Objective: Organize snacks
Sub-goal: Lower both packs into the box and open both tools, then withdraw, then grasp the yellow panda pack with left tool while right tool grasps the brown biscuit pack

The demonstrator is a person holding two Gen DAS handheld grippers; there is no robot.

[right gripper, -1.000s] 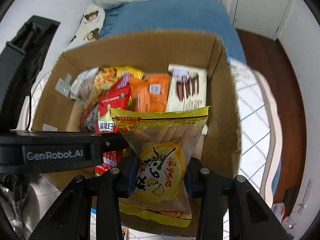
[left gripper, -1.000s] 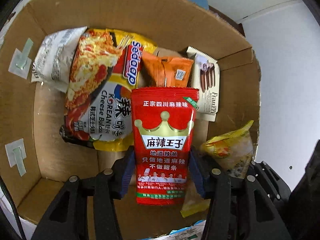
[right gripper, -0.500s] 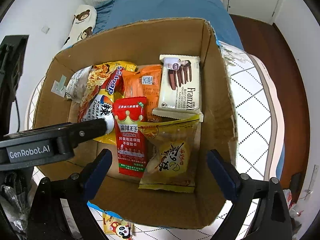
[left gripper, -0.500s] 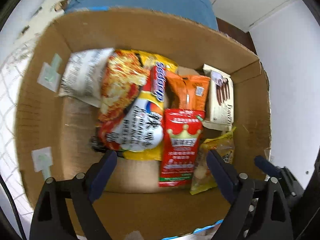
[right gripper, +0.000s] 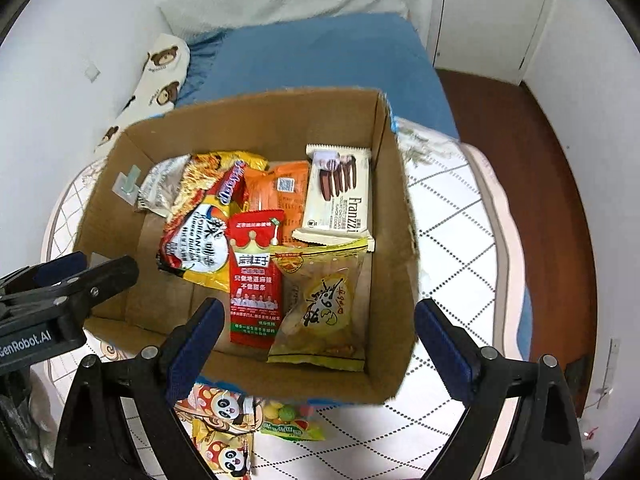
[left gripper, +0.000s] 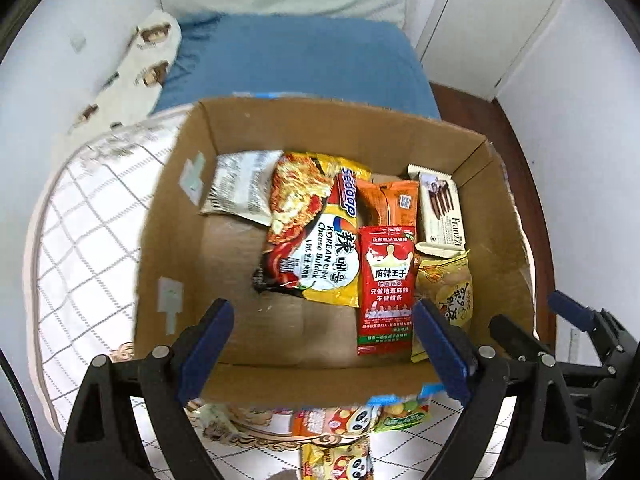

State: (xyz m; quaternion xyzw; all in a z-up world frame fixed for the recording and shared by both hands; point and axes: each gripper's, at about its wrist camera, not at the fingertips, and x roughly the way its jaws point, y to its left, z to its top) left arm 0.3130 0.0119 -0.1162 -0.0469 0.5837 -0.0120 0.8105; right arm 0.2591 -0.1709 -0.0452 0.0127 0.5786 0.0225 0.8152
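Note:
An open cardboard box holds several snack packs. A red spicy-strip pack lies beside a yellow egg-snack pack. Behind them lie a yellow Sedaap noodle pack, an orange pack, a white Franzzi wafer pack and a silver pack. My left gripper is open and empty above the box's near wall. My right gripper is open and empty above the box's near right corner.
The box stands on a white table with a diamond pattern. Panda-print snack packs and a green candy pack lie on the table in front of the box. A blue bed is behind, with wooden floor at right.
Both grippers opened and let go of their packs: the red one from the left, the yellow one from the right. Both packs now lie in the box. Both grippers pulled back and up.

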